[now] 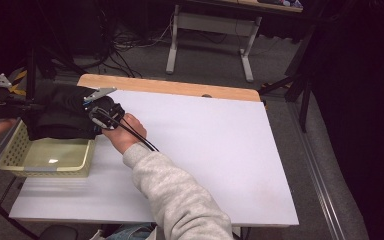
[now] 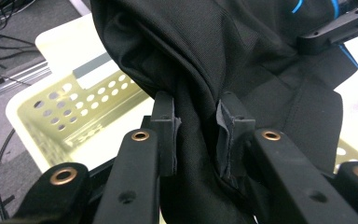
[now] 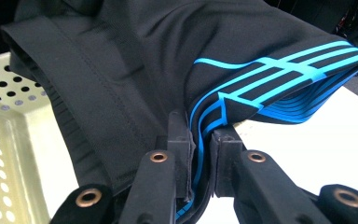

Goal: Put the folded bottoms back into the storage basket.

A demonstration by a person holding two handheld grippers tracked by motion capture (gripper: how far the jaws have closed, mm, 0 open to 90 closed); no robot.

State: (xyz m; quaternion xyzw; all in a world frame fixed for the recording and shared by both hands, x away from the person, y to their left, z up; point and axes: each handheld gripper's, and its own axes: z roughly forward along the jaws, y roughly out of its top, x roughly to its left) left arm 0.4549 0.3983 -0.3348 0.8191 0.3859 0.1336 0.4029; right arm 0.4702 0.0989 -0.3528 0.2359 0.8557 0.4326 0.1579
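White and wide, the table top filled the middle of the high view, with a wooden strip along its far edge and grey floor with cables and a desk frame behind it at 12 o'clock. At 9 o'clock from the table's centre a pale yellow basket with round holes in its walls stood on the left edge of the table. A black garment hung just above this basket, stretched between the two grippers. The right gripper, held by a hand with a light grey sleeve, gripped the garment's right end; in the right gripper view its jaws were clamped on a fold of the cloth where bright blue stripes ran. The left gripper was clamped on a thick bunch of plain black cloth, its jaws pressing it from both sides, with the basket below at 8 o'clock in the left gripper view.
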